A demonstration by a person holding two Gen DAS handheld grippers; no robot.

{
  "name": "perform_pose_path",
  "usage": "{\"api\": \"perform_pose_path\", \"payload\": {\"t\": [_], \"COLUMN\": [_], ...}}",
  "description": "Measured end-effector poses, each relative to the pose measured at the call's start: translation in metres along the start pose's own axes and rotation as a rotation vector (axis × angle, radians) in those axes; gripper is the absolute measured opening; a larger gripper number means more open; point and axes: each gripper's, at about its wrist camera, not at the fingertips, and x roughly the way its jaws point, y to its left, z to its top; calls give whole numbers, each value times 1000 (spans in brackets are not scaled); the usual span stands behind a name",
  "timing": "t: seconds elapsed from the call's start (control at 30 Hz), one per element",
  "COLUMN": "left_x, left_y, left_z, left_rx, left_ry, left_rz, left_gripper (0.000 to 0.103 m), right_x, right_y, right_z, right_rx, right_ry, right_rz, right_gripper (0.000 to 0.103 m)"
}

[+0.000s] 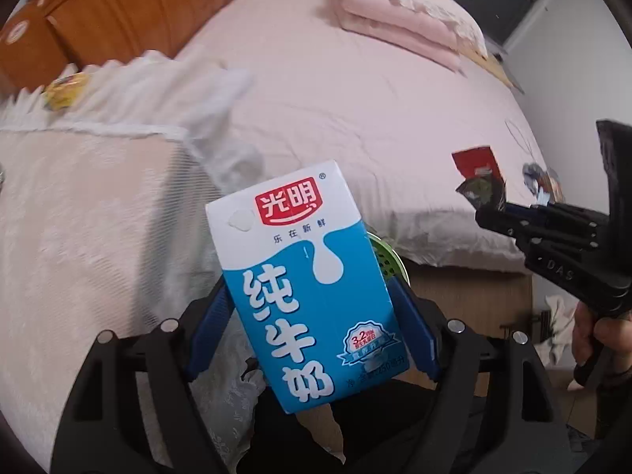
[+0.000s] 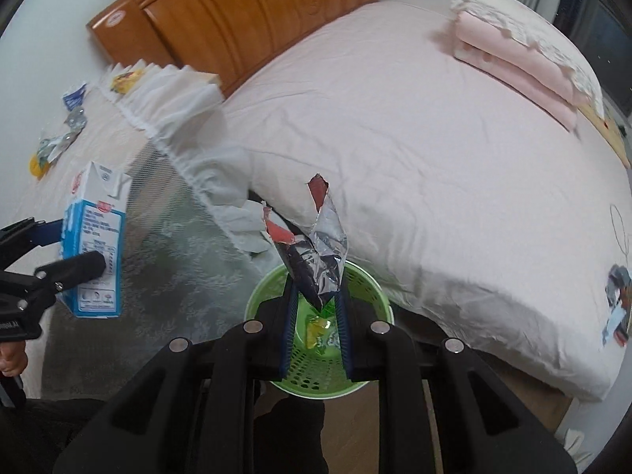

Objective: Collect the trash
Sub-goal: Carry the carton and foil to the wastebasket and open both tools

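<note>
Gripping a blue-and-white milk carton by its two narrow sides, the left gripper holds it upright with a slight tilt, clear of any surface; the blue finger pads press both flanks. In the right wrist view the same carton hangs beside the draped bedside table, off its edge.

The right gripper is clamped narrow on a torn red-and-silver snack wrapper, which sticks up from between the fingers. It sits directly over a green perforated basket on the floor beside the bed. A yellow-green wrapper lies inside the basket.

Farther off, small scraps of trash lie scattered on the table's lace cloth, plus a yellow item near the wooden headboard. Folded pink bedding rests at the far side of the bed.
</note>
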Motion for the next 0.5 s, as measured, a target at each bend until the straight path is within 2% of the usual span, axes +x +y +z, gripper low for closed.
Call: {"api": "perform_pose_path", "payload": {"t": [0.13, 0.3, 0.37, 0.5], "left_x": [63, 114, 120, 114], "left_y": [-40, -62, -63, -60], "left_z": [7, 4, 2, 2], "left_rx": [85, 145, 145, 113], "left_ry": [115, 219, 230, 205], "left_rz": [-40, 27, 52, 43], "left_gripper": [75, 76, 76, 85], "right_x": [1, 10, 16, 27], "right_y": [-35, -57, -60, -58], "right_z": [-9, -12, -12, -12], "right_rx": [52, 62, 55, 39], "right_ry": [4, 20, 32, 59], "right_rz": [-17, -8, 0, 12], "right_gripper": [19, 19, 19, 20]}}
